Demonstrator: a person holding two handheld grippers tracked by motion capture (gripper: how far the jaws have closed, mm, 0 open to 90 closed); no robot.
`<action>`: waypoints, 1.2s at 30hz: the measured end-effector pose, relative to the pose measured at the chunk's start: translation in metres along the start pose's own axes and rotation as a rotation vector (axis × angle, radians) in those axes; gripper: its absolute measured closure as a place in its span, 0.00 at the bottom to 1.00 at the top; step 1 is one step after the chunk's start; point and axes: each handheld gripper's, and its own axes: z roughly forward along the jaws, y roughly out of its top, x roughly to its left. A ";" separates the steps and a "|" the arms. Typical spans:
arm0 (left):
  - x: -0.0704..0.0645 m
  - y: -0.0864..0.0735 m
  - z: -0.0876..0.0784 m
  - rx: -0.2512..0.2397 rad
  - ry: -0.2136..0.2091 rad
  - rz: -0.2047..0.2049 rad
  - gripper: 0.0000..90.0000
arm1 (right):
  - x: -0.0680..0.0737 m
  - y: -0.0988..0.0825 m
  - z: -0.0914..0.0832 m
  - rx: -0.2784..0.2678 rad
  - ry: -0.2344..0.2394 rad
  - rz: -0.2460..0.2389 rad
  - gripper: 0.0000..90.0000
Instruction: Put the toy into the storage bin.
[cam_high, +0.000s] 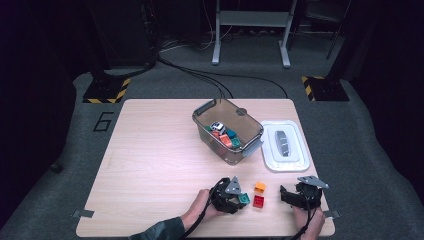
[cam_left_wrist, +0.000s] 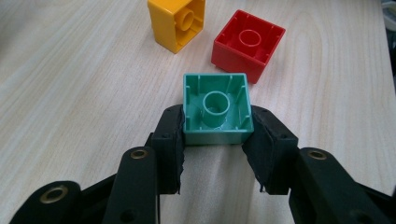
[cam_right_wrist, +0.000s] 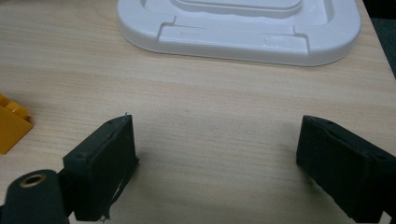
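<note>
Your left tool (cam_high: 241, 199) sat near the front edge of the surface (cam_high: 150, 165), held in your left hand (cam_high: 197, 210); its two black jaws were clamped on the green block (cam_left_wrist: 217, 110), one pad pressed to each side wall; the block lay with its hollow underside toward the left gripper view's camera, the round tube in its middle plain to see. Just beyond the green block in that view lay the red block (cam_left_wrist: 248, 44), also hollow side up, and beside it the yellow block (cam_left_wrist: 177, 22), tipped on its side; both rested on the surface, apart from the green one and from each other. From above, the yellow block (cam_high: 260, 187) sat just behind the red block (cam_high: 258, 201), and both lay between your two tools. Farther back stood the clear bin (cam_high: 252, 127), angled on the surface, with several small coloured toys inside it; the white lid (cam_high: 270, 155) lay flat just to its right, close to the bin's corner. Your right tool (cam_high: 286, 196) rested near the front right corner of the surface in your right hand (cam_high: 309, 222); its jaws stood wide apart with nothing between them but bare wood; the white lid (cam_right_wrist: 243, 32) lay ahead of them, and an edge of the yellow block (cam_right_wrist: 11, 128) showed at the left of the right gripper view.
</note>
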 end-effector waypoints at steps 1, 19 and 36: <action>0.000 0.000 0.000 -0.002 0.002 0.004 0.65 | 0.000 0.000 0.000 0.000 0.000 0.000 0.12; 0.017 -0.002 -0.030 -0.052 0.027 -0.023 0.66 | 0.000 0.000 0.000 -0.001 0.000 -0.001 0.12; 0.052 -0.008 -0.076 -0.082 0.132 -0.080 0.66 | 0.000 0.000 0.000 0.000 0.000 -0.001 0.12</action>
